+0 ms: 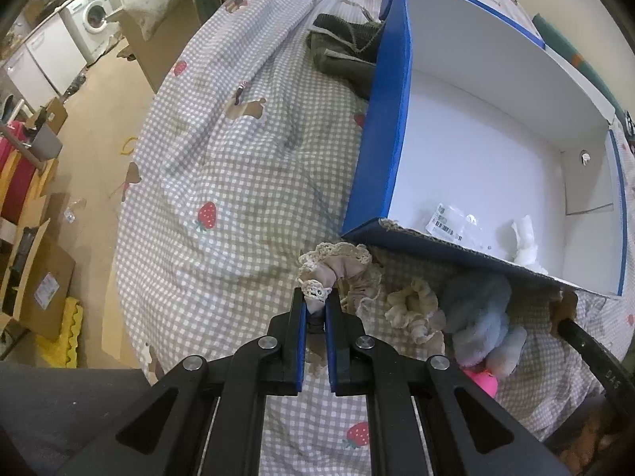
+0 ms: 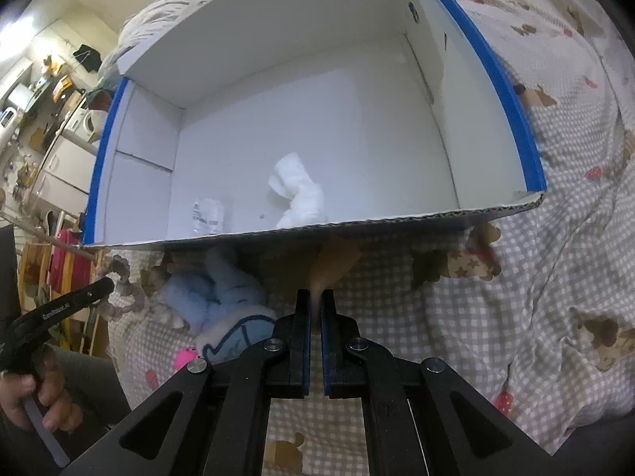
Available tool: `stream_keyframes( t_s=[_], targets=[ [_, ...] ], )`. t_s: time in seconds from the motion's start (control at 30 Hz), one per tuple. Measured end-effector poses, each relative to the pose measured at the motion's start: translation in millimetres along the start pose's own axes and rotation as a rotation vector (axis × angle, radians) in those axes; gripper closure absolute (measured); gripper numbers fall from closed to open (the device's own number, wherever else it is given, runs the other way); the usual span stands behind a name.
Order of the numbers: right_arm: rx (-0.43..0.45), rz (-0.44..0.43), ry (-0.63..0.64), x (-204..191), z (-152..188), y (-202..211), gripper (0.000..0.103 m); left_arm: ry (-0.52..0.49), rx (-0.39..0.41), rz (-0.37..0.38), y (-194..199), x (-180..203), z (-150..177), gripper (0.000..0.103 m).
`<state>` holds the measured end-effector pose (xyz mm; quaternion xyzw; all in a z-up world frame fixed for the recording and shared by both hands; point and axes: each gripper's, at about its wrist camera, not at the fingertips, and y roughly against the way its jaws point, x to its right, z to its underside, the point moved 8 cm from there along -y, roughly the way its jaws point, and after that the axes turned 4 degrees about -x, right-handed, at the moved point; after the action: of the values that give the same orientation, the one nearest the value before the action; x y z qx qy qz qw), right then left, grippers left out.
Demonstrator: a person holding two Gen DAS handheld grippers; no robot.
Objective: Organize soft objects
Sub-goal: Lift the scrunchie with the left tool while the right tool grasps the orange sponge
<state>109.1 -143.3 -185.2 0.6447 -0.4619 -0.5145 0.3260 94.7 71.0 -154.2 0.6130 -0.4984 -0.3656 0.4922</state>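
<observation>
We see a washing machine (image 1: 93, 20) far left, cardboard boxes (image 1: 37, 277) near left, and a checked bedsheet (image 1: 238, 182).

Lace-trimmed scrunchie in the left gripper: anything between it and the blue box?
Only the box's near wall. The lace-trimmed scrunchie, clamped in the left gripper, lies on the bedspread just outside that raw cardboard edge and must go over it.
</observation>
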Motion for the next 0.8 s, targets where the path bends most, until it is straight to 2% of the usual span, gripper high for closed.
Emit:
stream_keyframes(
  t_s=[0.23,0.37,0.5,0.63,0.7,0.8],
  targets=[
    [0.009,-0.002,0.028,-0.7,-0.5,4.7,0.097,-0.021,0.020,-0.028,4.3,1.8,3.1,0.095],
    [0.014,-0.029,0.020,-4.2,0.9,6.2,0.097,0.017,0.011,0.019,10.7,0.0,3.3,0.095],
    [0.046,-0.070,0.026,-12.2,0.6,20.5,0.097,0.038,0.050,0.031,29.8,-3.1,0.1,0.095],
    [0.080,-0.086,0.057,-19.8,0.4,36.1,0.097,0.035,0.125,0.015,53.4,-3.7,-3.9,0.095],
    [0.096,-0.090,0.073,-25.5,-1.3,42.4,0.097,0.017,0.199,-0.037,69.0,-4.2,-8.3,0.095],
    [0.122,-0.109,0.103,-35.2,-6.6,53.8,0.097,0.011,0.273,-0.049,90.4,-0.9,-17.5,0.095]
  ],
)
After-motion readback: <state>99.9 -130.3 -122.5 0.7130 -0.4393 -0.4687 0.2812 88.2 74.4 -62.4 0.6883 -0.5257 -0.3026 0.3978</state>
